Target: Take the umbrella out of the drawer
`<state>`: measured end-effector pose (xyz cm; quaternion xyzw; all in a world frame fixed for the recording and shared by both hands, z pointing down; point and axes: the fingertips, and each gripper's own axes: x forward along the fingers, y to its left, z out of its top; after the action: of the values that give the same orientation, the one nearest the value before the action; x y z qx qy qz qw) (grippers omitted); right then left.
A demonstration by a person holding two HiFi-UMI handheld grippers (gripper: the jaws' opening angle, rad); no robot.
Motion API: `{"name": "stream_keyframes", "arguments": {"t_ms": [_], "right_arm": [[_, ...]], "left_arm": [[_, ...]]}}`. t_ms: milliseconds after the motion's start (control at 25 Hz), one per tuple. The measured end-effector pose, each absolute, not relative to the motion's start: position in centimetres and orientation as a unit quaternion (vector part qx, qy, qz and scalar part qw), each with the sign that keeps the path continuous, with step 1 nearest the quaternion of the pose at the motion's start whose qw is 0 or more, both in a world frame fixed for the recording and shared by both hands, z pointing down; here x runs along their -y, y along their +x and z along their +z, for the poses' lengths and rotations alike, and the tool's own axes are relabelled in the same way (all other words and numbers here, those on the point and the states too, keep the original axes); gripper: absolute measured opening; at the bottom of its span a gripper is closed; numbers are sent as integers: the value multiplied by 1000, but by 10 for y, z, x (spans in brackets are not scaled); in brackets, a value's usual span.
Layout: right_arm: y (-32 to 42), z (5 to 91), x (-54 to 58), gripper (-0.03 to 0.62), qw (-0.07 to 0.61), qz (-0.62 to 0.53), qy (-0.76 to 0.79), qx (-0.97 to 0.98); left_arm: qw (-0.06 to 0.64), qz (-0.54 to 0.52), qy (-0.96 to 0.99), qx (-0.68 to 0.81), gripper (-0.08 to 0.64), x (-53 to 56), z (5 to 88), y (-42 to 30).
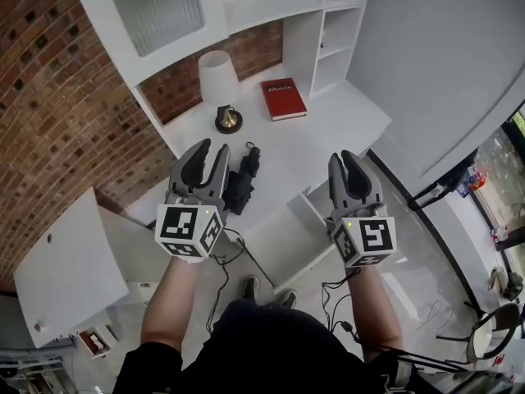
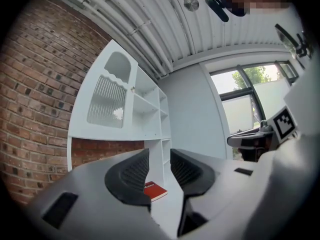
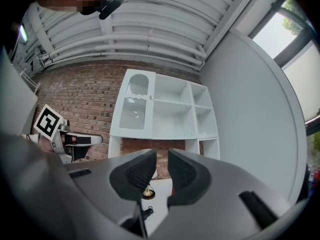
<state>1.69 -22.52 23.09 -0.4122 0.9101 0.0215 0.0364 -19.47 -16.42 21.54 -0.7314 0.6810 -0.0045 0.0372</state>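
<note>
On the white table (image 1: pixel 328 130), the black umbrella (image 1: pixel 240 183) lies folded, not far from the lamp (image 1: pixel 220 84) and the red book (image 1: pixel 283 98). The left tool (image 1: pixel 210 148) is held up, with the umbrella showing just past it, and is clenched on nothing. The right tool (image 1: pixel 349 158) is up too, off to the side of the umbrella, its jaws squeezed together and empty

The left forearm (image 1: pixel 168 302) and right forearm (image 1: pixel 381 306) reach forward side by side, well apart, each carrying a tool held about level. The left tool (image 1: pixel 212 149) has its jaws drawn together, with only a slit between the pads and nothing in them. The right tool (image 1: pixel 344 158) looks the same: jaws together and empty.
</note>
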Motion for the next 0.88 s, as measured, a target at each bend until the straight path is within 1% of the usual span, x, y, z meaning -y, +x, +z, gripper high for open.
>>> {"name": "stream_keyframes", "arguments": {"t_ms": [520, 880], "right_arm": [[15, 197, 205, 54, 54, 54, -374, -924], [12, 170, 201, 53, 60, 70, -390, -916]], "left_arm": [[51, 16, -704, -709, 130, 124, 192, -184], [57, 25, -720, -691, 130, 127, 174, -187]]}}
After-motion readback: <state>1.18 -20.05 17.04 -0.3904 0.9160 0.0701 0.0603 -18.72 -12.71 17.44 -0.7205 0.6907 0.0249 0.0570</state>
